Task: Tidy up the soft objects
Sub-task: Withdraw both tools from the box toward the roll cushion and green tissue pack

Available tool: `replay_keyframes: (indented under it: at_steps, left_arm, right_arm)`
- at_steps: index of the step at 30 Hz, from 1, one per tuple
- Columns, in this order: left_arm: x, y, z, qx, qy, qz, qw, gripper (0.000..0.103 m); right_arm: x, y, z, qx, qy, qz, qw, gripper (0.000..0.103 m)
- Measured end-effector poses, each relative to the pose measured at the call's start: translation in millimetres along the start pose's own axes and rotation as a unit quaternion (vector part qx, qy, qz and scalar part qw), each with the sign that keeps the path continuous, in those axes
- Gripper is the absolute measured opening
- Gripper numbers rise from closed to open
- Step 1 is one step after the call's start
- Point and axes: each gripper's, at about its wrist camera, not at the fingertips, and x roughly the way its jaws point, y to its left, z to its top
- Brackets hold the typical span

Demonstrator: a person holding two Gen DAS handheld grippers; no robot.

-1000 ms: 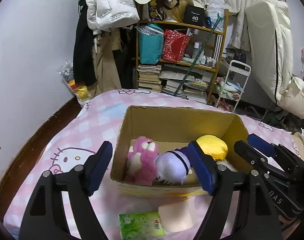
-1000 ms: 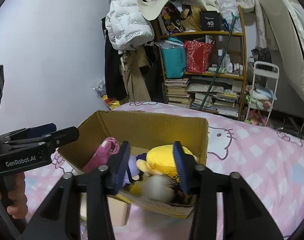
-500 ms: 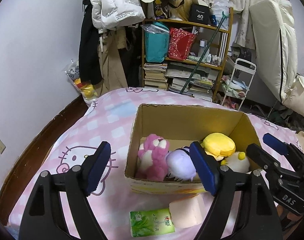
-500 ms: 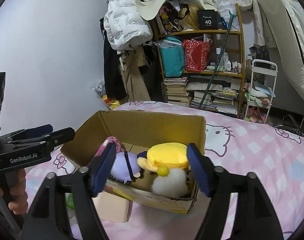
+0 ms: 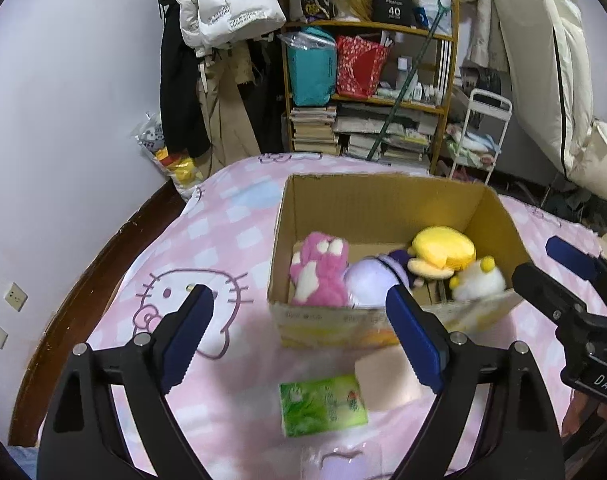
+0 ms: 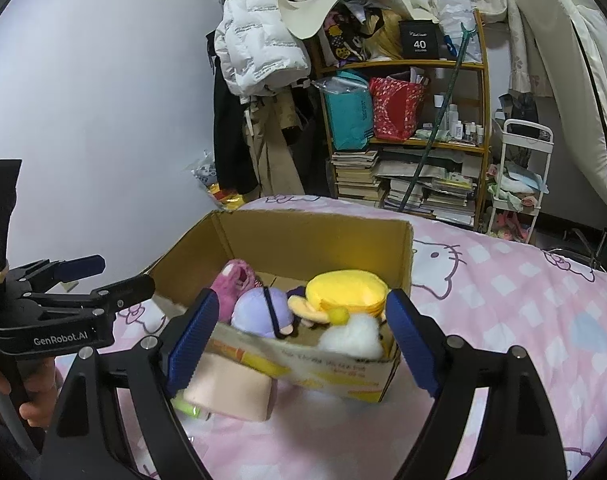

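An open cardboard box (image 5: 379, 200) (image 6: 315, 236) sits on the pink bed. Inside lie a pink plush (image 5: 317, 274) (image 6: 235, 284), a purple plush (image 5: 367, 282) (image 6: 263, 310), a yellow plush (image 5: 443, 250) (image 6: 345, 292) and a white plush (image 5: 477, 282) (image 6: 353, 334). A peach soft block (image 5: 383, 382) (image 6: 229, 386), a green tissue pack (image 5: 321, 404) and a pale purple item (image 5: 337, 466) lie in front of the box. My left gripper (image 5: 299, 340) and right gripper (image 6: 299, 340) are both open and empty, held back from the box.
The pink Hello Kitty bedspread (image 5: 191, 296) covers the bed, with its wooden edge (image 5: 83, 280) at left. A cluttered shelf (image 5: 367, 92) with books and bags, hanging coats (image 5: 223, 12) and a white cart (image 5: 479, 136) stand behind.
The right gripper opened wide, letting go over the box; a white plush now lies in the box. Both grippers drew back from the box toward the near side.
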Motion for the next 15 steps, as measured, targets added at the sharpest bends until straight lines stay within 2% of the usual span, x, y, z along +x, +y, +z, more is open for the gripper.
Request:
replay_keyframes:
  at_steps: [15]
  left_arm:
    - [-7, 10, -37, 0.001, 0.101, 0.005, 0.9949, 0.088]
  right_arm:
    - [-12, 23, -28, -0.015, 0.047, 0.019, 0.999, 0.09]
